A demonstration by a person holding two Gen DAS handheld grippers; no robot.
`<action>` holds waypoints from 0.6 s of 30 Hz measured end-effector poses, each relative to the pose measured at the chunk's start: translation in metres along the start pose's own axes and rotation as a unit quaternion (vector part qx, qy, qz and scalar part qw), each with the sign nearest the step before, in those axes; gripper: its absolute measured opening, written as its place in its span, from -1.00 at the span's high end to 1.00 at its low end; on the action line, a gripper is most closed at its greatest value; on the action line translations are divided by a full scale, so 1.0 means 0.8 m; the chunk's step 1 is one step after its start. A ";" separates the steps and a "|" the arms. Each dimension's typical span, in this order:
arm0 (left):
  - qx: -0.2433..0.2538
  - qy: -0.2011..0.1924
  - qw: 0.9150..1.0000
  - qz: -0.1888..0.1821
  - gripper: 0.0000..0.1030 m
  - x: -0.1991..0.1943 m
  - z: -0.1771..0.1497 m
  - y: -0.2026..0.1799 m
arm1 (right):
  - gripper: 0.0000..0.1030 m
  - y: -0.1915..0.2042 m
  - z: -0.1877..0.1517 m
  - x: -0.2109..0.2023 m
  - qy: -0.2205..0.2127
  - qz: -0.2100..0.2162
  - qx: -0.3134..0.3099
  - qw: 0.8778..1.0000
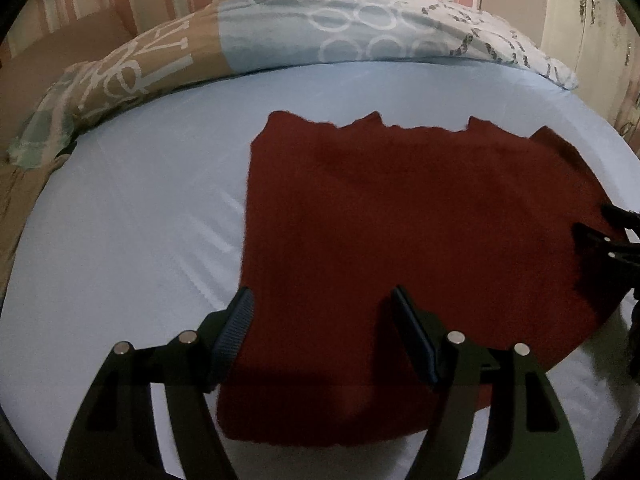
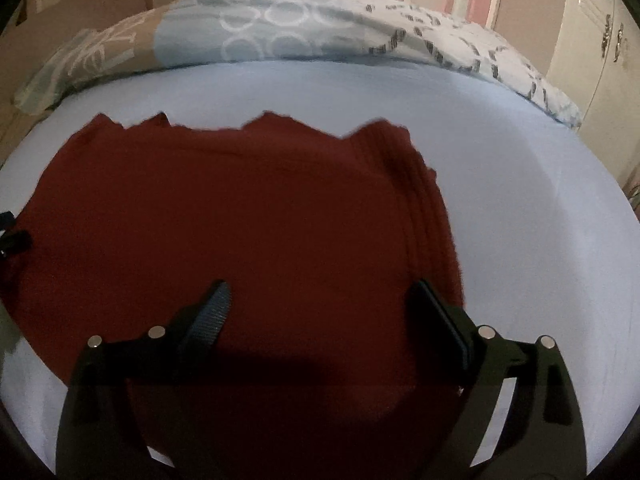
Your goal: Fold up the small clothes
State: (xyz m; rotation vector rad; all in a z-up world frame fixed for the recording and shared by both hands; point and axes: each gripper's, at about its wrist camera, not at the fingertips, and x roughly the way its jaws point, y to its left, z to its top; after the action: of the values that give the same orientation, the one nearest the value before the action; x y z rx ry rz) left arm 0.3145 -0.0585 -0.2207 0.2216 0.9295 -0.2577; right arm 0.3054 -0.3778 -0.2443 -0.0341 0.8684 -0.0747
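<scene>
Left wrist view: the left gripper (image 1: 322, 300) stands with jaws apart over the near left edge of a dark red knitted garment (image 1: 420, 216) spread flat on a pale blue bedsheet (image 1: 132, 216). Beyond the jaws lies a patterned pillow (image 1: 248, 36) with large pale letters, unreadable.

Right wrist view: the right gripper (image 2: 320, 294) has wide, empty jaws above the garment's (image 2: 240, 216) near right part.

The right tool (image 2: 320, 304) hangs with jaws wide apart over a dark red garment (image 2: 240, 208) lying flat on the pale blue bed (image 2: 520, 220), a patterned pillow (image 2: 304, 28) beyond.
</scene>
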 end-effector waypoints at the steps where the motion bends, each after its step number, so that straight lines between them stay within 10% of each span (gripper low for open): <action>1: 0.001 0.001 1.000 0.001 -0.39 0.002 -0.002 0.001 | -0.78 0.002 -0.001 0.002 0.000 -0.001 -0.004 1.000; 18: -0.006 0.002 1.000 0.021 -0.54 0.015 -0.046 0.021 | -0.85 0.021 -0.034 -0.010 -0.007 0.020 0.000 1.000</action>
State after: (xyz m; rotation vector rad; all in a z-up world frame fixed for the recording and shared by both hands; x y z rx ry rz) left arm 0.2988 -0.0329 -0.2504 0.2294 0.9287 -0.2129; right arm 0.2803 -0.3606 -0.2567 -0.0170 0.8552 -0.0364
